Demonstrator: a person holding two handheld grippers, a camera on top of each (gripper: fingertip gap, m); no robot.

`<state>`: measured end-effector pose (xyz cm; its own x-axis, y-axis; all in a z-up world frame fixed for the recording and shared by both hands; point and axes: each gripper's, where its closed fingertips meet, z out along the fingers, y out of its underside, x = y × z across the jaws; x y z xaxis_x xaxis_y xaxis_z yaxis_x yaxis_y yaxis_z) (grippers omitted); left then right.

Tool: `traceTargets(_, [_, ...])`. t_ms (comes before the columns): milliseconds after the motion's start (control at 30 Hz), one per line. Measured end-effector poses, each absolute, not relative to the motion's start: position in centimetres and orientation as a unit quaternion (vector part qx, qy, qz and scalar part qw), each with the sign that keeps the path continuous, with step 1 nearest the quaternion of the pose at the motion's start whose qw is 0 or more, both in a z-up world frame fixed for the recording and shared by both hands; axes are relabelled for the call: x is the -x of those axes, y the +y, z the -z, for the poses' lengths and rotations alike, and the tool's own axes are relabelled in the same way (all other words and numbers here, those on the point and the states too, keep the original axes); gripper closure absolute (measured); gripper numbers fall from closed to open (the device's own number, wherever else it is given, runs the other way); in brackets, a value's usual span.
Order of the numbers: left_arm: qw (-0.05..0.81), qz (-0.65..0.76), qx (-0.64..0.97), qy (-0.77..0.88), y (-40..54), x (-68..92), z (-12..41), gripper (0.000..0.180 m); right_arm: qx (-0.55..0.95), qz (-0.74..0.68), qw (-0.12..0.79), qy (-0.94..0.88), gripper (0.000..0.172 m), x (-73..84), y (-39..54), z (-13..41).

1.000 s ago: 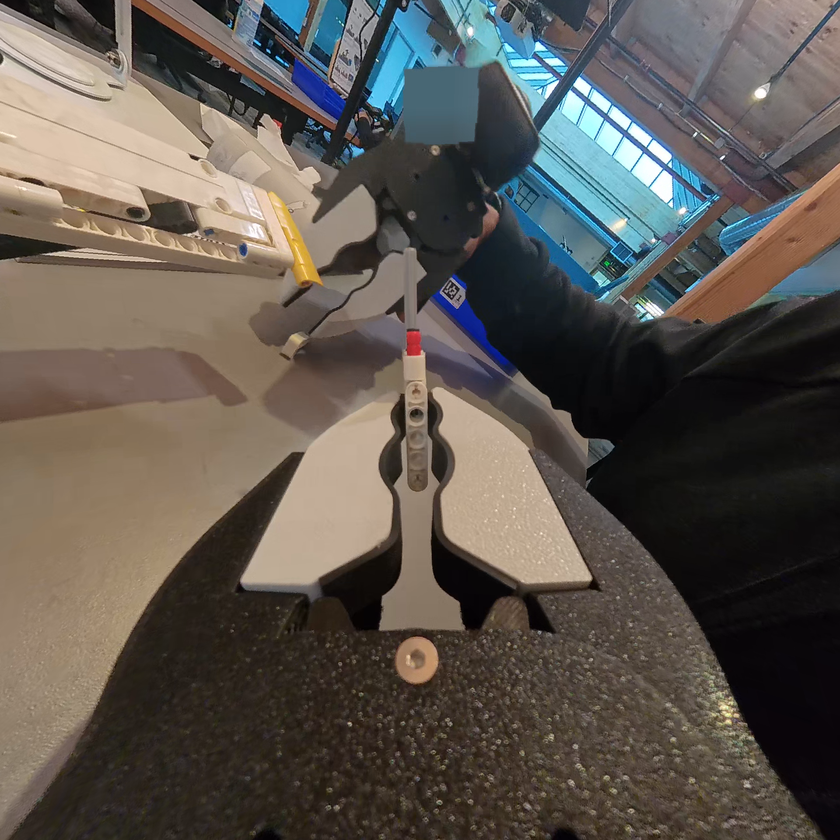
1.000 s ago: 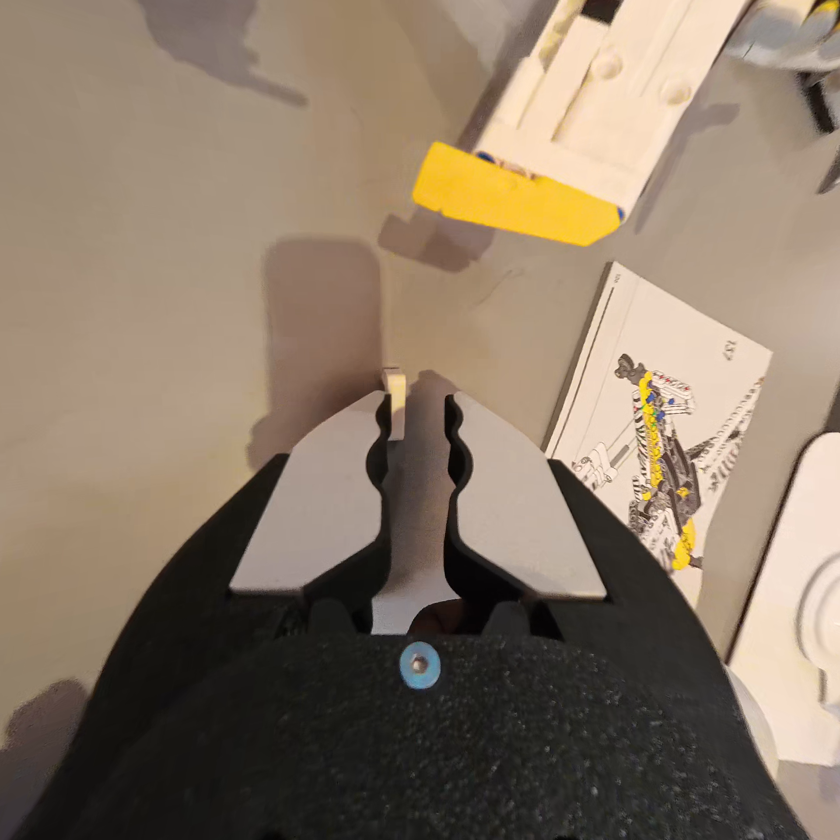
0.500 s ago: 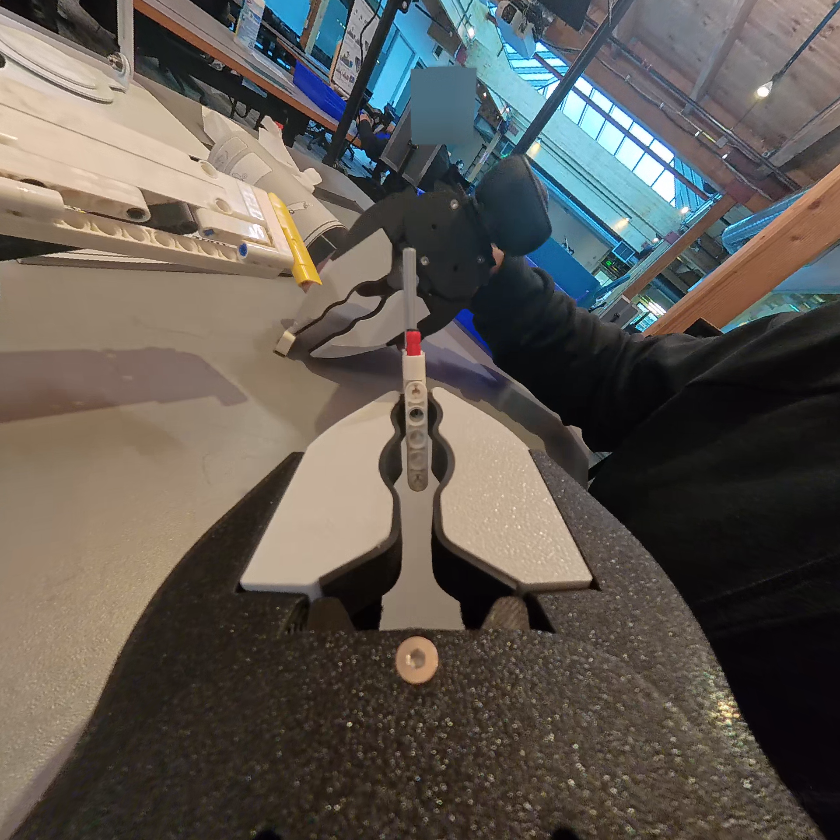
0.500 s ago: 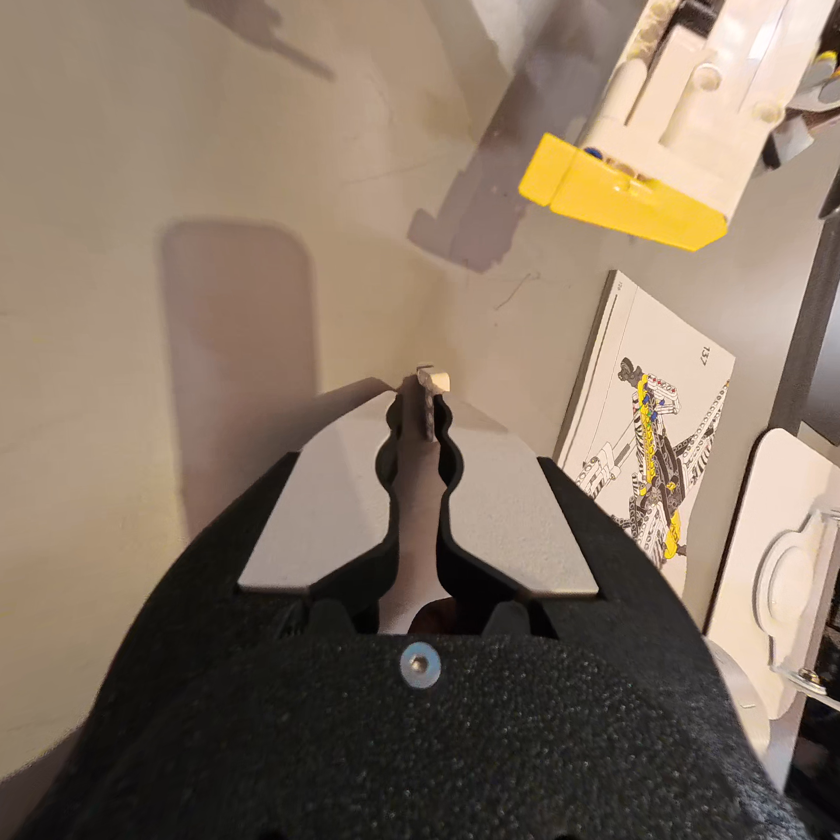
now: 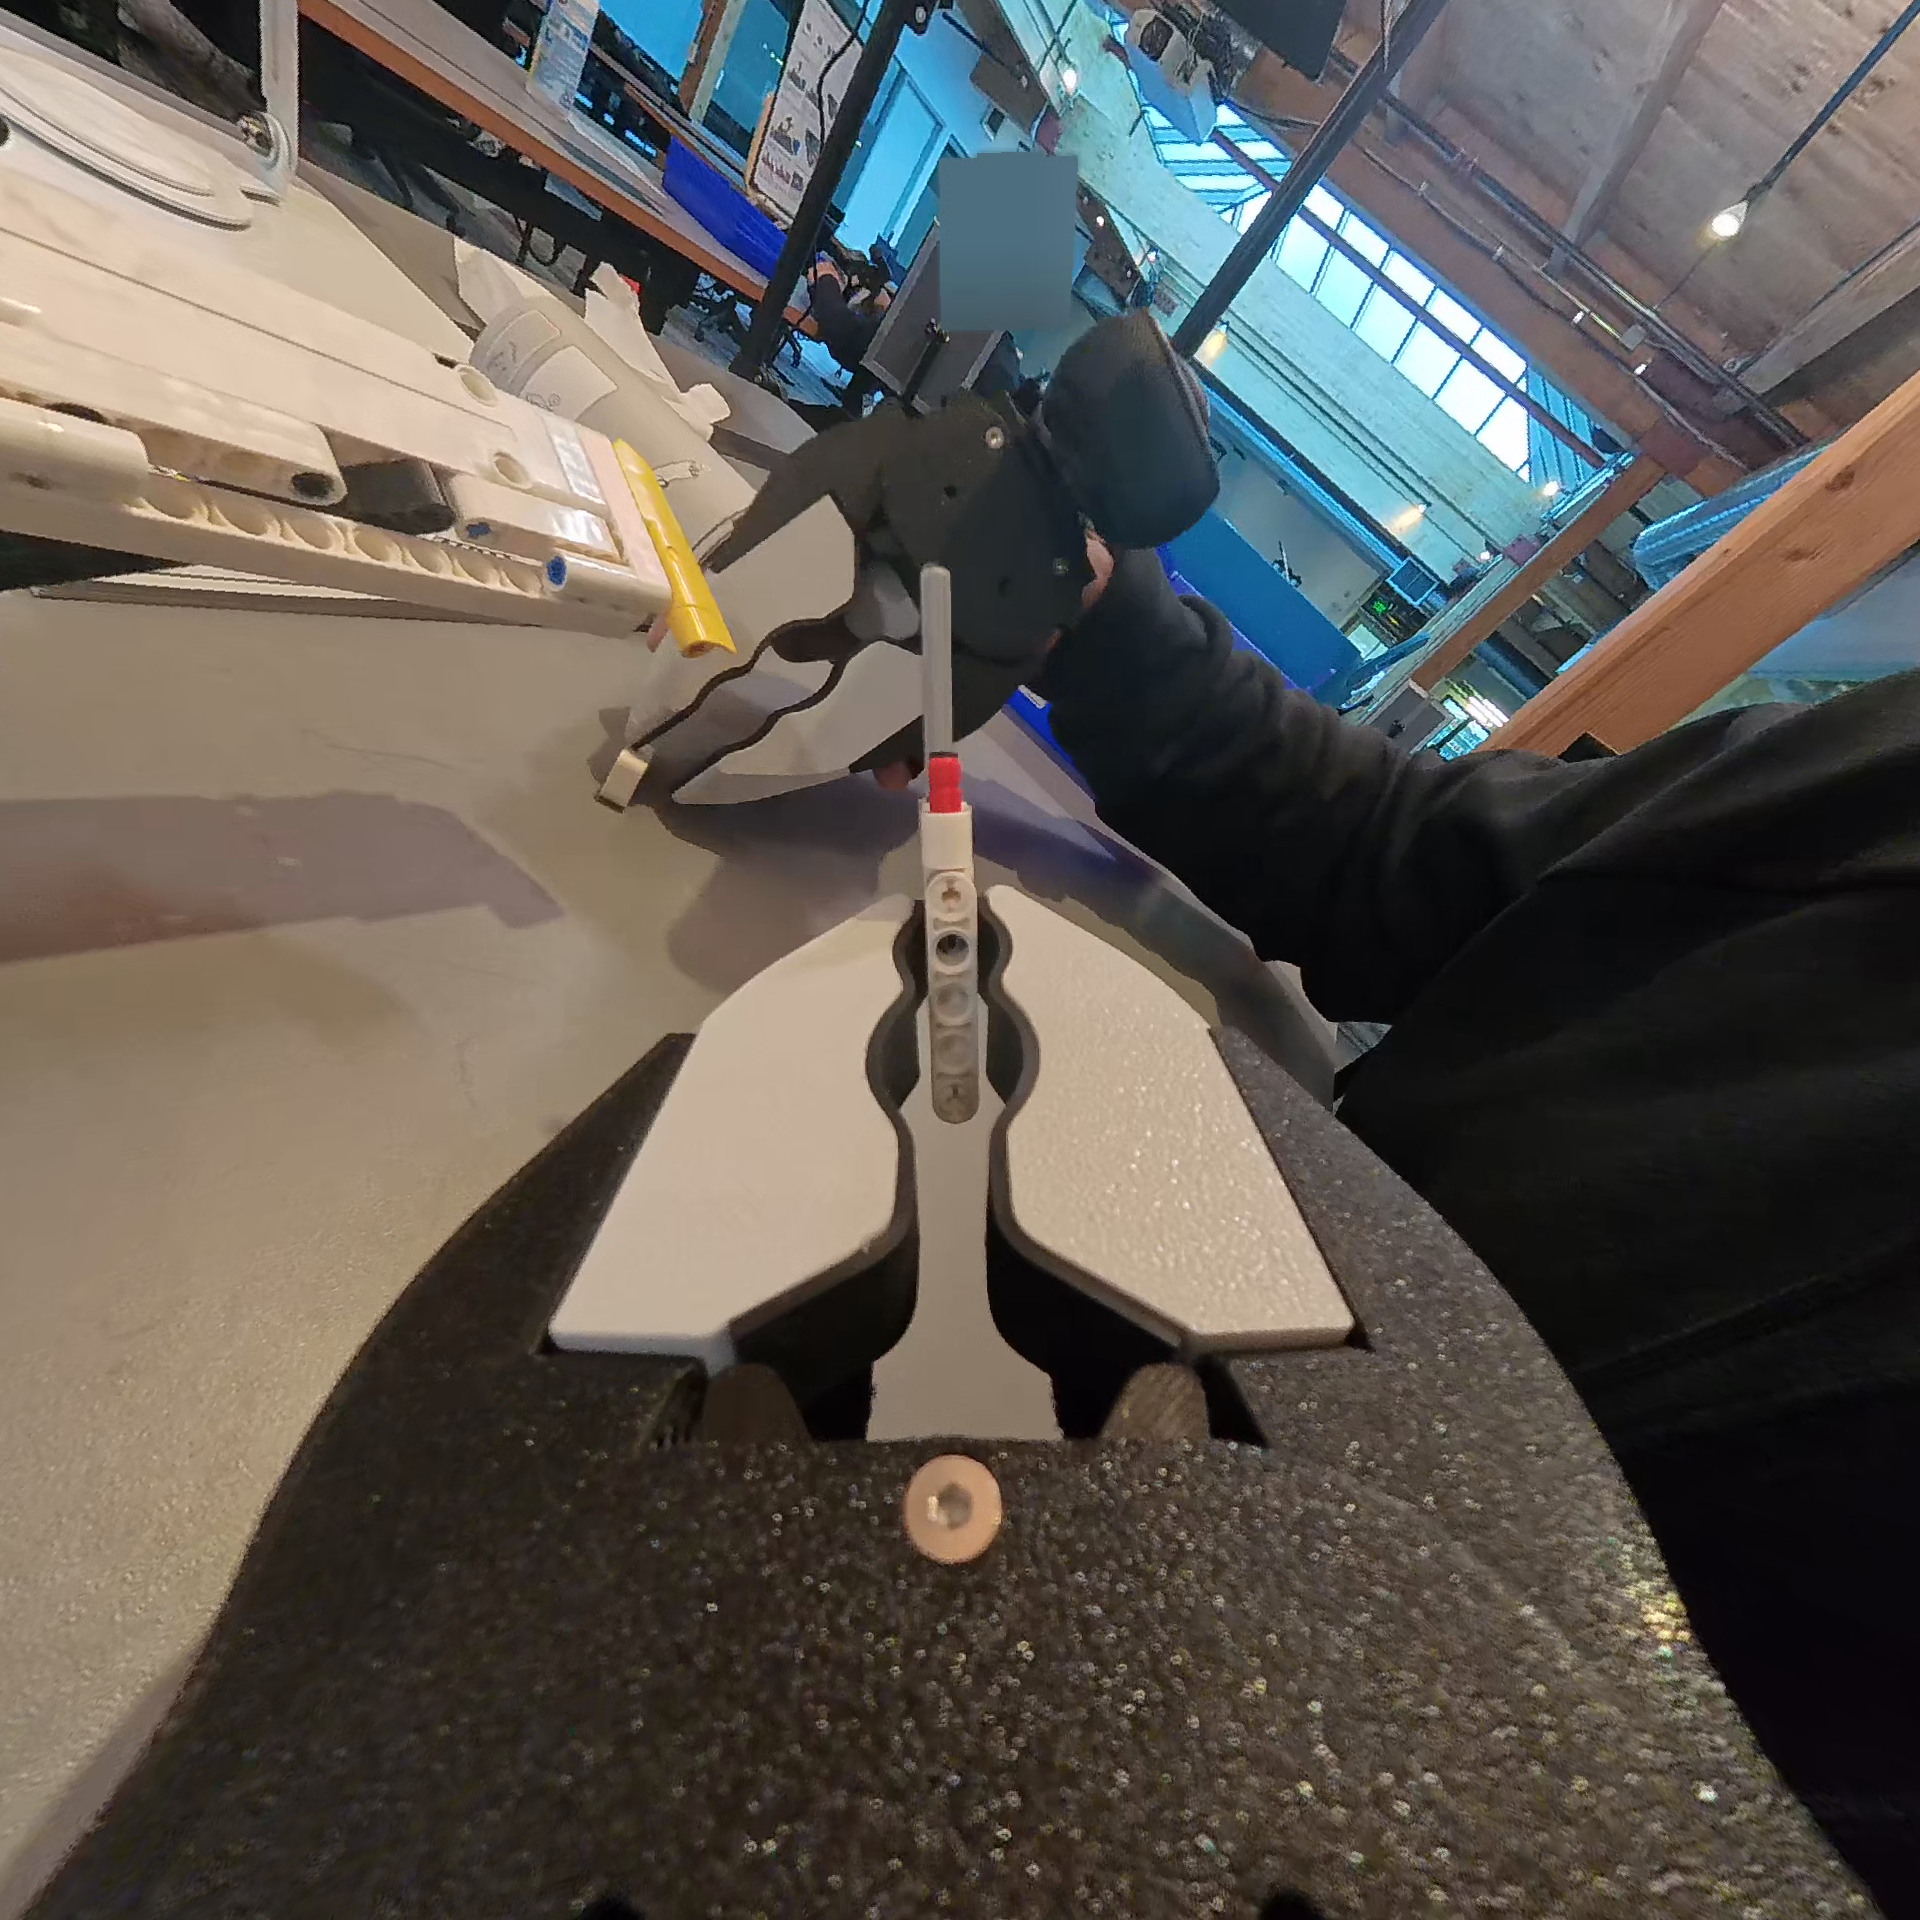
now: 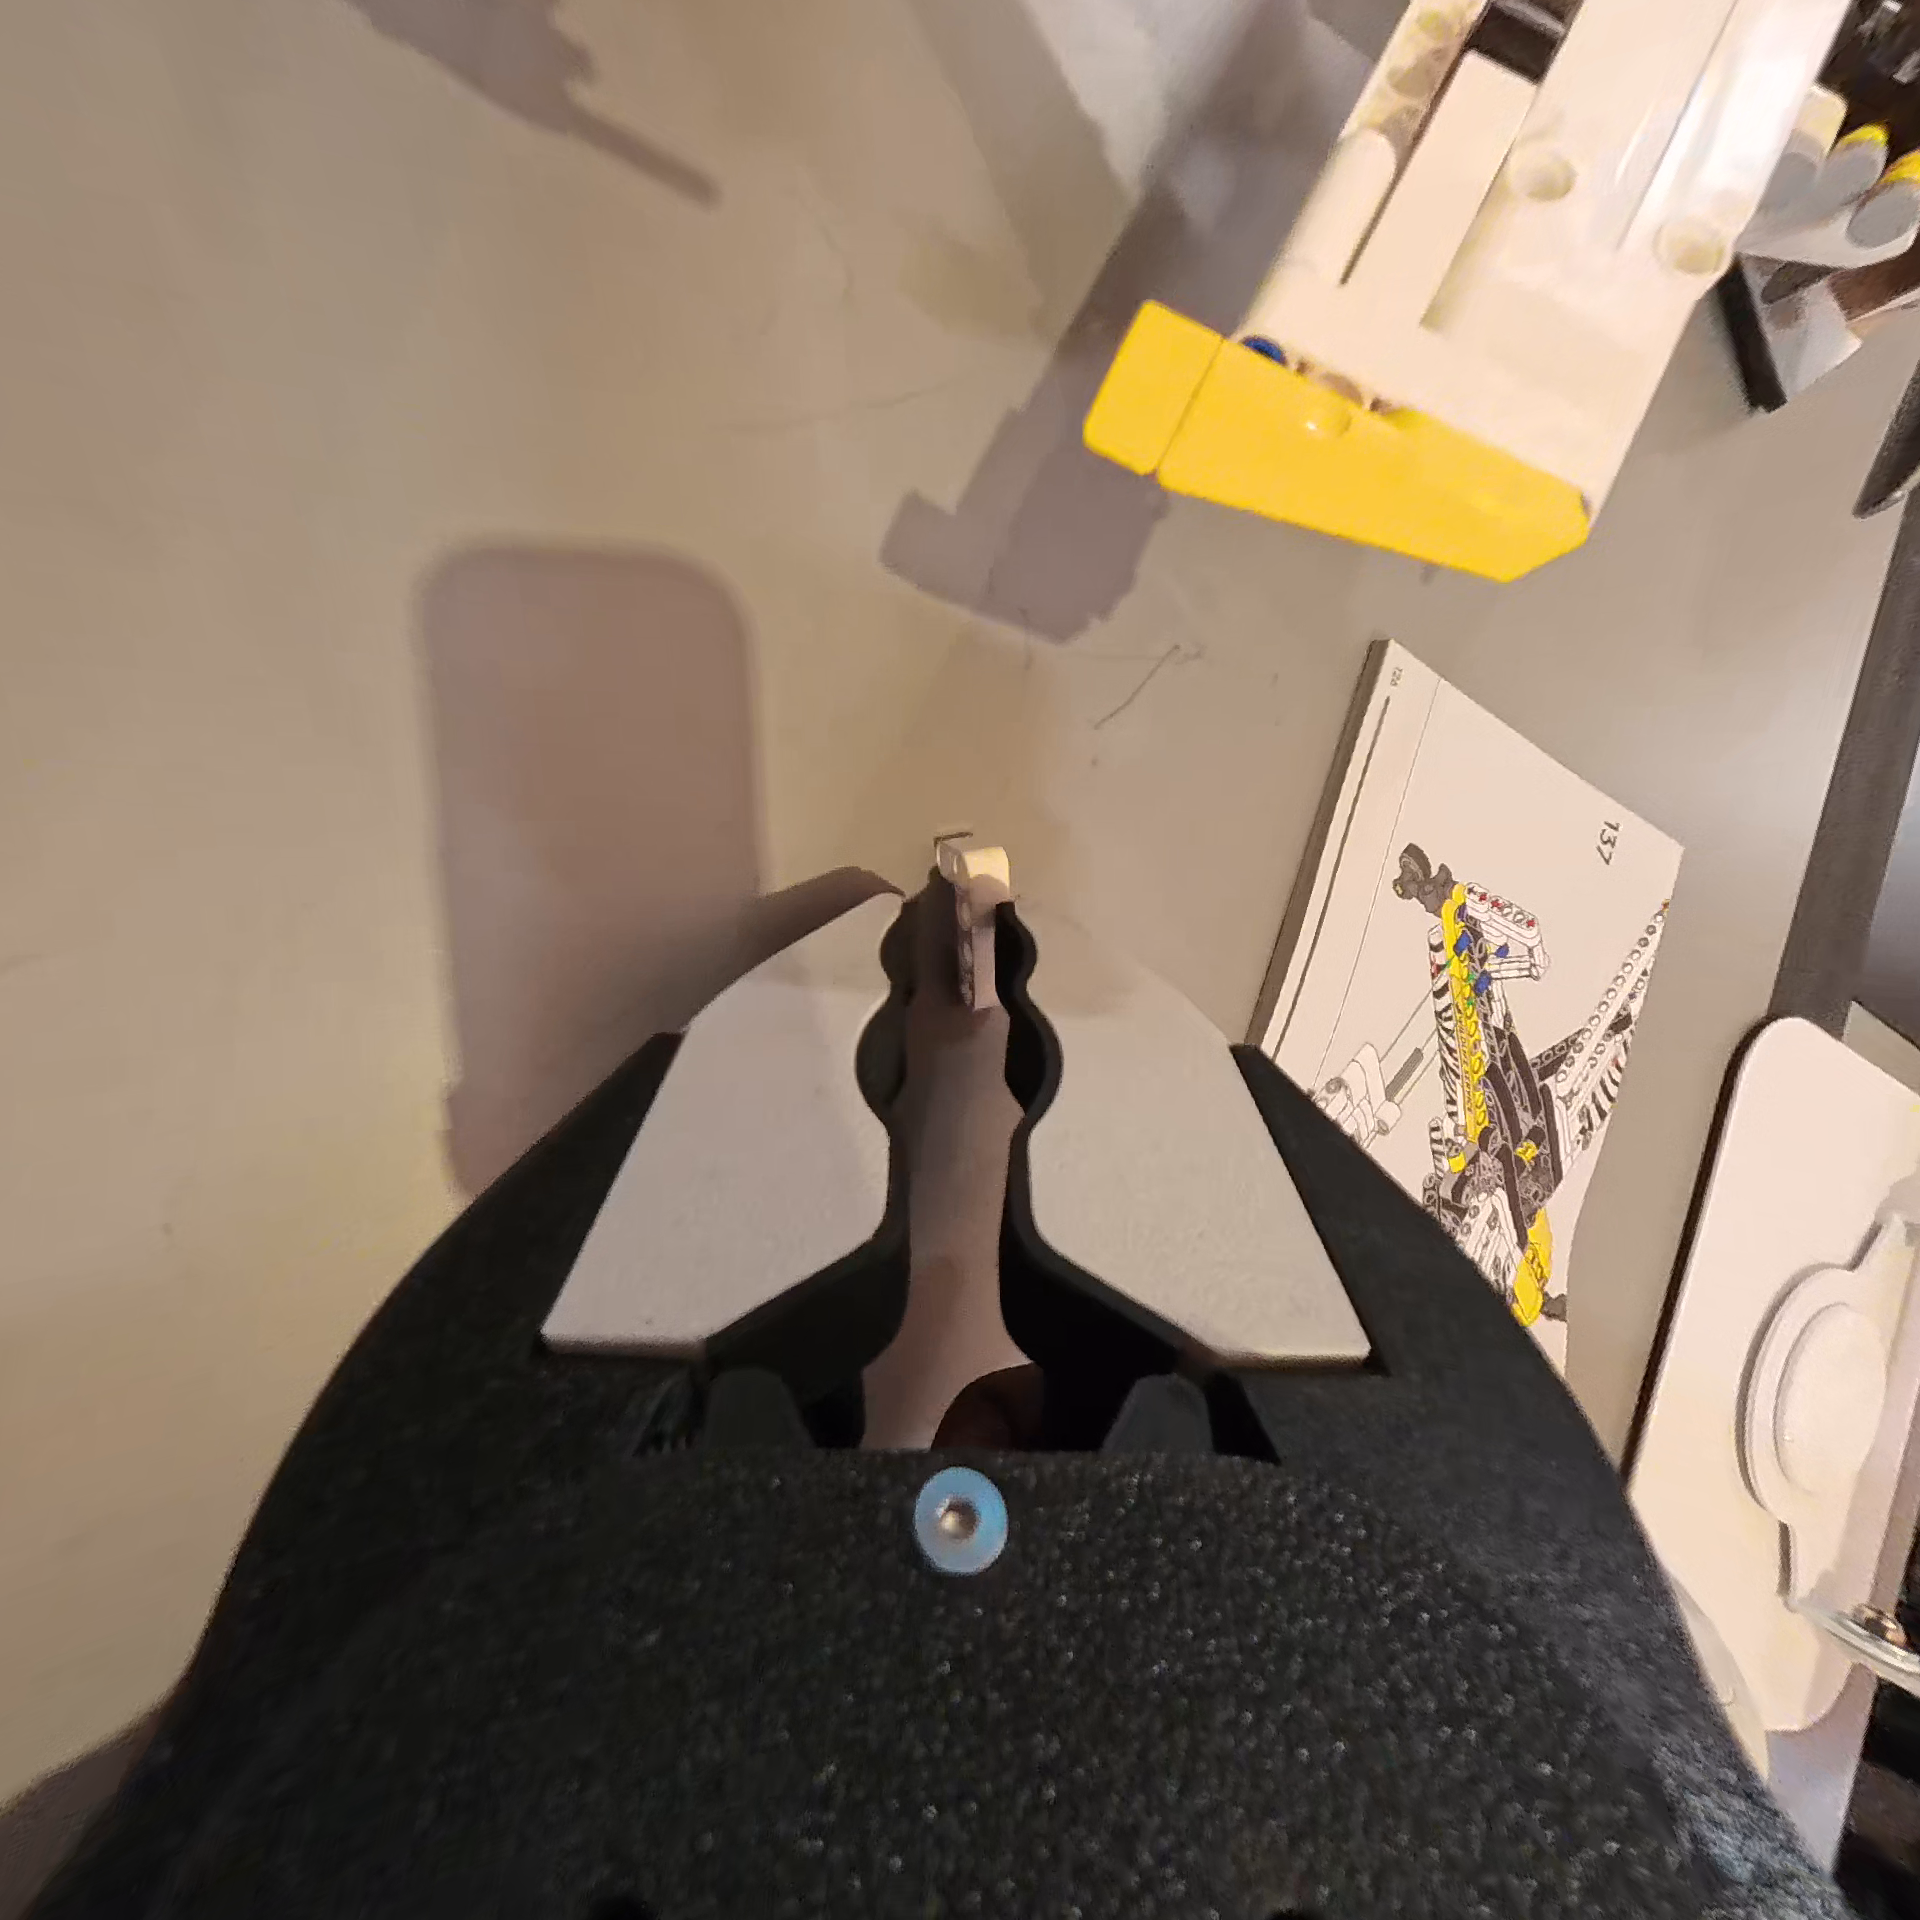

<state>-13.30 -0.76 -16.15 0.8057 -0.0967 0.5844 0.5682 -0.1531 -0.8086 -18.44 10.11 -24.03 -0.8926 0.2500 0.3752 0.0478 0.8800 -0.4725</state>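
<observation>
Table: my grey tabletop (image 6: pixel 260 416).
On it: open instruction booklet (image 6: pixel 1455 935); white-and-yellow brick model (image 5: pixel 312 499); white flat plate (image 6: pixel 1766 1351).

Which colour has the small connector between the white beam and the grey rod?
Red connector; the left wrist view shows it best.

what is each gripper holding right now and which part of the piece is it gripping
The left gripper clamps a white holed beam by its lower length; its red-and-grey axle end sticks out. The right gripper pinches a small white beam along its length, one end protruding.
</observation>
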Motion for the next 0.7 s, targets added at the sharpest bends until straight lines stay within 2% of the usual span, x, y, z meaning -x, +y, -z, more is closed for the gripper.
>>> traceTargets(100, [0.63,0.264,0.712,-0.165,-0.78,13.31,16.16,0.173,0.082,-0.231,0.213,-0.946,0.156,18.94,10.11,24.11])
traceTargets(200, [0.63,0.264,0.711,-0.166,-0.81,13.33,16.14,0.173,0.088,-0.232,0.191,-0.95,0.163,19.1,10.14,24.62])
traceTargets(500, [0.627,0.264,0.714,-0.166,-0.75,13.3,16.24,0.172,0.121,-0.252,0.164,-0.946,0.153,19.11,10.29,24.09])
traceTargets(700, [0.624,0.26,0.718,-0.167,-0.69,13.32,16.39,0.173,0.141,-0.241,0.149,-0.949,0.156,19.3,10.4,24.7])
